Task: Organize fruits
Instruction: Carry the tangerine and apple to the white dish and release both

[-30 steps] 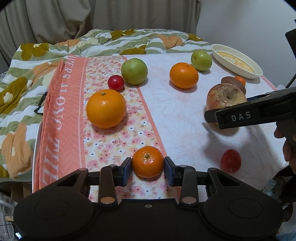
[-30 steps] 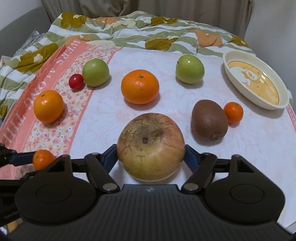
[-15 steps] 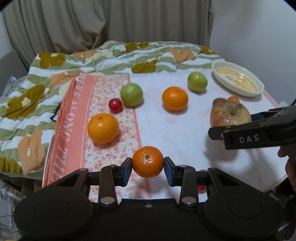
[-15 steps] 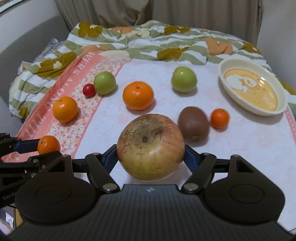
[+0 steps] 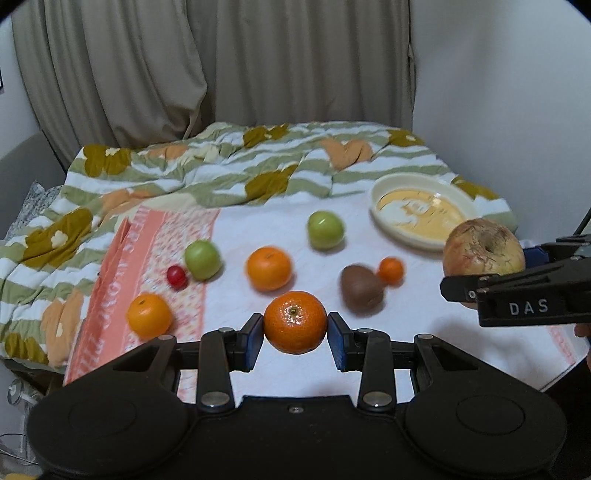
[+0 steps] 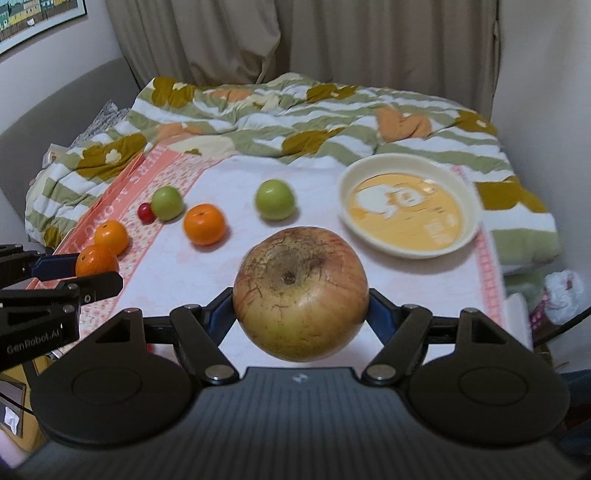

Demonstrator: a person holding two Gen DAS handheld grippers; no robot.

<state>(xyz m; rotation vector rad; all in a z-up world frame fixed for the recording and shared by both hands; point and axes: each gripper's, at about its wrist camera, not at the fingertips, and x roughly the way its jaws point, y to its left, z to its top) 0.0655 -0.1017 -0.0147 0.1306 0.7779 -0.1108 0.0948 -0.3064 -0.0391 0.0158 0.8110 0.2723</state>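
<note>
L gripper (image 5: 295,334) clamped on a small mandarin (image 5: 295,322), blue pads tight on both sides, stem dimple facing the cam, fruit clear of the table. R gripper (image 6: 301,314) set wide but gripping a big russet apple (image 6: 300,292), pads pressed on its flanks, stem pit facing the cam & tipped slightly up; both fruits roughly round, no real long axis.

Vs 1 s ago: mandarin & apple were low at the cloth, now both are lifted w/ more room in view, curtain & wall filling the top. Red tomato seen near the table edge earlier isn't visible now. Grip widths unchanged.

From the L cam the apple hangs far right, just in front of the cream dish (image 5: 424,216), w/ the R gripper's black body below it. From the R cam the mandarin sits at far left, beside an orange (image 6: 111,236).

On the table: another orange (image 5: 269,267), two green apples (image 5: 325,229) (image 5: 202,259), cherry tomato (image 5: 176,277) next to the left one, kiwi (image 5: 360,288) lying w/ long axis across, touching a tiny mandarin (image 5: 390,270). Tablecloth (image 5: 280,229) white w/ pink floral border; striped flower blanket (image 5: 221,170) behind, beige curtain (image 5: 221,66), white wall on the right; framed picture (image 6: 37,18) top left in the R view. Background motion-blurred
</note>
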